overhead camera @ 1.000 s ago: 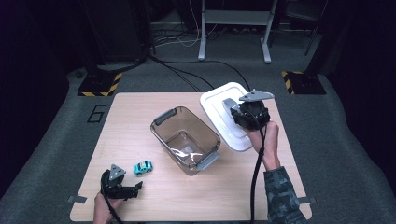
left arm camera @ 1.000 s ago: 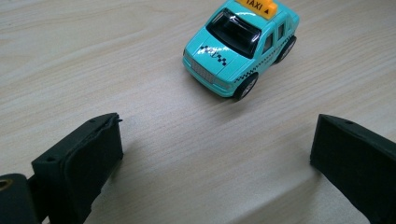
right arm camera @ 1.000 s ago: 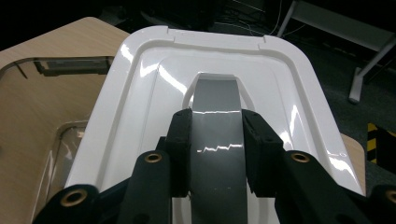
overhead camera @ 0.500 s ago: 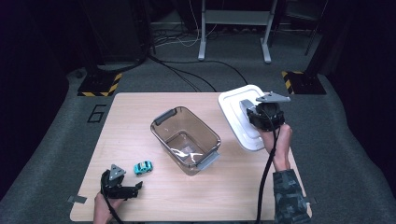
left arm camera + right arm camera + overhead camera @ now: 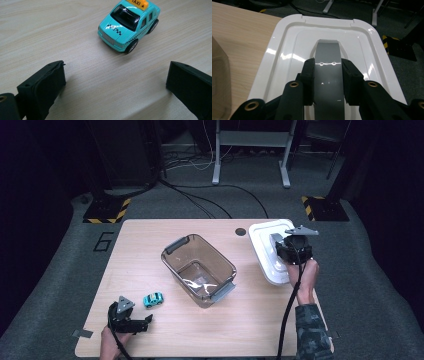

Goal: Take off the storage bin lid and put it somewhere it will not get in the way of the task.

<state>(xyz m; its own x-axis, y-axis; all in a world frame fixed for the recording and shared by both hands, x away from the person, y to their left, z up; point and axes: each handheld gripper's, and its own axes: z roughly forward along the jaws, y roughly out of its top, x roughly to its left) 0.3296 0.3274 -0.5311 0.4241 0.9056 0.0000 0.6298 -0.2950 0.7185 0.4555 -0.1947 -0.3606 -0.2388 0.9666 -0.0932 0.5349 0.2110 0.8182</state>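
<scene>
High view: the white plastic rectangular lid [image 5: 267,251] lies at the far right edge of the pale wooden table [image 5: 150,240], partly overhanging it and partly hidden by the right gripper [image 5: 292,251]. Right gripper view shows the black jaws pinched on the lid's grey strap handle [image 5: 327,75], whose near end is cut off at the bottom of the picture. A clear brownish plastic storage bin with grey handles [image 5: 199,269] stands near the table's middle, well apart from the lid. By the near left corner, the left gripper [image 5: 115,80] holds its jaws spread wide around bare wood, just short of a small turquoise toy taxi car [image 5: 128,23], not touching it.
</scene>
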